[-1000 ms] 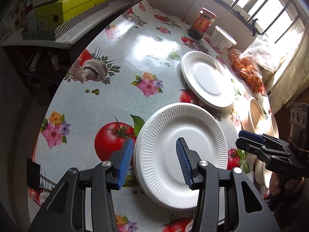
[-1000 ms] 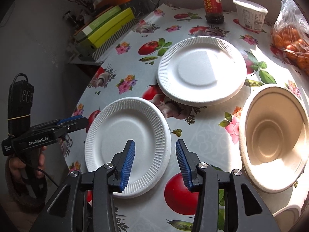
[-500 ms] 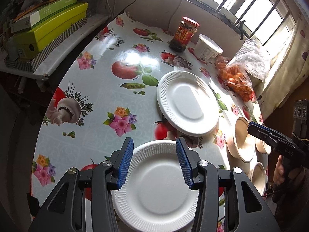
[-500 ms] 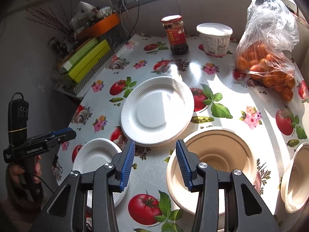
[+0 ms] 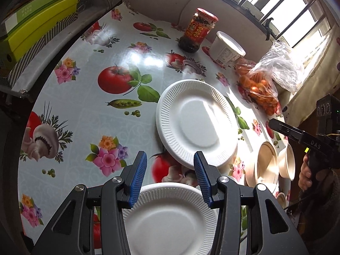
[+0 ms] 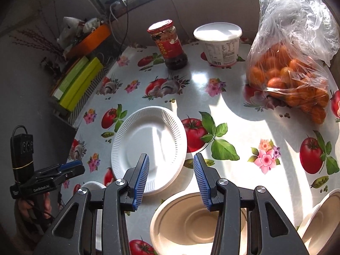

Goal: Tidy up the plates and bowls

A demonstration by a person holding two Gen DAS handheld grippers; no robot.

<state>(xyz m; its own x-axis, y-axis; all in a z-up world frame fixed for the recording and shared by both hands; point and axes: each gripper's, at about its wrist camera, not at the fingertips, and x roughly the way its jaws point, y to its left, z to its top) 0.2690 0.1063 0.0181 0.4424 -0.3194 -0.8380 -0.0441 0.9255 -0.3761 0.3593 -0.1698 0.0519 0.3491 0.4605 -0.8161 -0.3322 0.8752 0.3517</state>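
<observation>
Two white paper plates lie on the patterned table: a near one (image 5: 170,216) under my left gripper (image 5: 169,179) and a far one (image 5: 196,123), also in the right wrist view (image 6: 148,146). Beige bowls (image 5: 266,163) sit at the right; one bowl (image 6: 191,221) lies just below my right gripper (image 6: 171,180), another (image 6: 320,218) at the right edge. Both grippers are open and empty, above the table. The right gripper shows in the left wrist view (image 5: 284,130), the left in the right wrist view (image 6: 61,170).
A red-lidded sauce jar (image 6: 170,44), a white tub (image 6: 220,42) and a bag of oranges (image 6: 291,72) stand at the back by the window wall. Green boxes (image 5: 36,23) lie on a ledge left of the table.
Both grippers have drawn back and tilted up. The near plate slid to the bottom of the left view; the bowl moved low in the right view and the back items came closer.
</observation>
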